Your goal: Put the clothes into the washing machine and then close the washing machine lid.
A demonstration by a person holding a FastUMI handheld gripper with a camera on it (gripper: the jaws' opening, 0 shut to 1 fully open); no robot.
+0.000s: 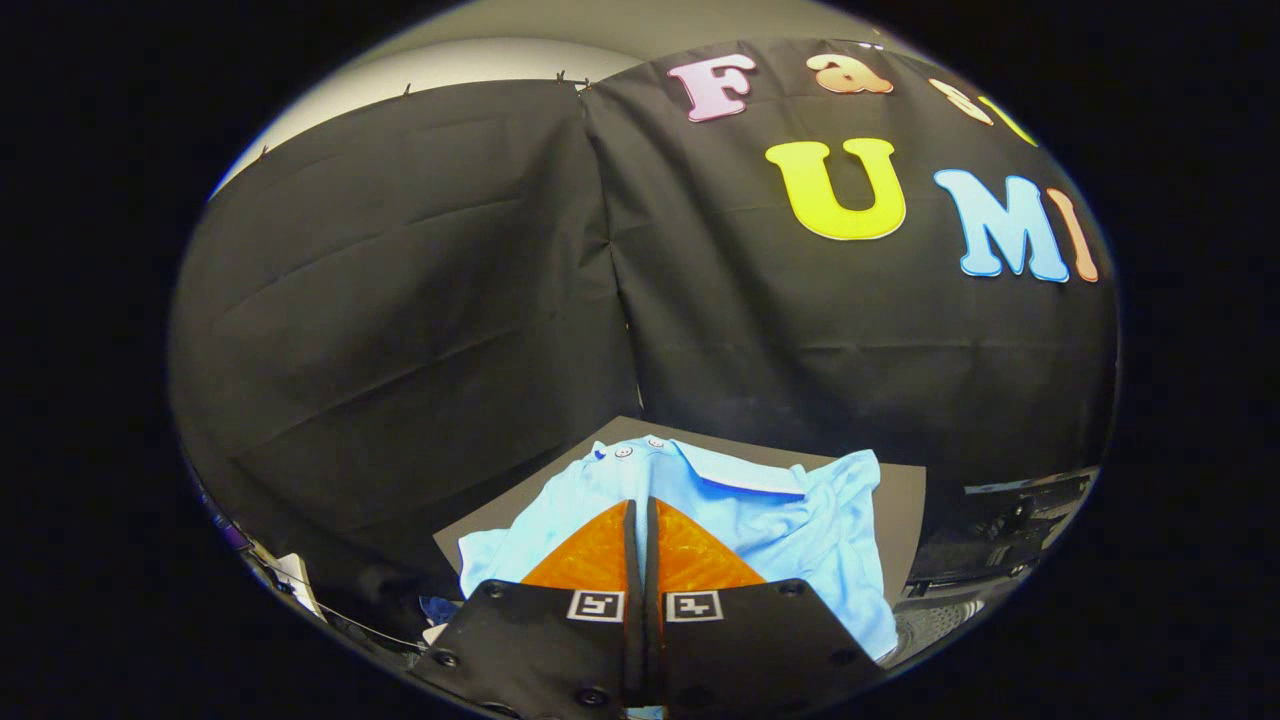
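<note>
On the dark board (900, 500) just ahead of the fingers lies the light blue shirt (780, 520), collar toward the booth wall. The gripper (642, 510) hovers over its middle, fingers pressed together with nothing between them. Picking up the clothes seems the step in hand; next, the fingers must spread and descend onto the cloth.

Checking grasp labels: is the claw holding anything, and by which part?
Cannot be told. The claw is closed over the light blue button-collar polo shirt, near its middle below the collar, but pinched fabric isn't visible.
</note>
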